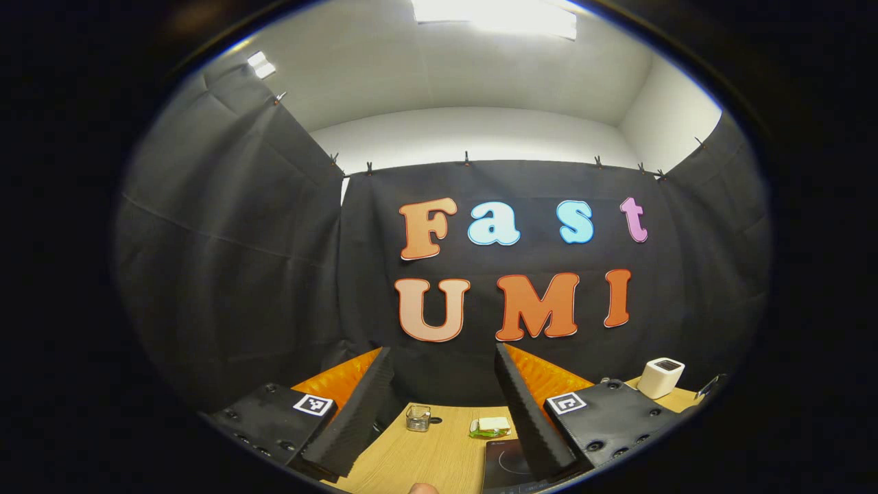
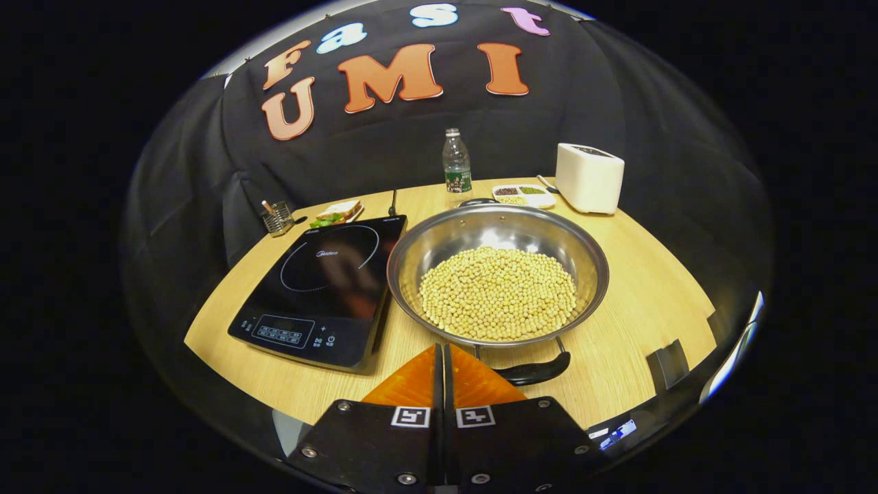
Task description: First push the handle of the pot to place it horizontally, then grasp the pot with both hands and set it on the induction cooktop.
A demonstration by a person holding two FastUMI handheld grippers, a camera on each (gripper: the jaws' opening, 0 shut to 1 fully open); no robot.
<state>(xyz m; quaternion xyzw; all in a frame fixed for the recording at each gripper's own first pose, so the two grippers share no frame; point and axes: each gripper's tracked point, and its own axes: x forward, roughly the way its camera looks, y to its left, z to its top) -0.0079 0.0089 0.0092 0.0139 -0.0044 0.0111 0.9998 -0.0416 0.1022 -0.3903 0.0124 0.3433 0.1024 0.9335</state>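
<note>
Pot (image 2: 499, 274) full of beans on desk (image 2: 638, 309), just right of induction cooktop (image 2: 322, 288), touching or nearly so. Near handle (image 2: 531, 370) lies just ahead-right of your right gripper (image 2: 442, 360), fingers closed, empty. Handle's long axis runs crosswise to fingers. Right hand nearer, so push with it. Left gripper (image 1: 442, 384) held high, fingers spread wide, holding nothing.

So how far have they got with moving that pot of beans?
Barely started, by the look of it. The pot, full of beans, sits on the table beside the induction cooktop, not on it. The right gripper, shut, points at the near handle, seemingly about to push it. The left gripper is open, holding nothing. The two-handed lift is left.
</note>
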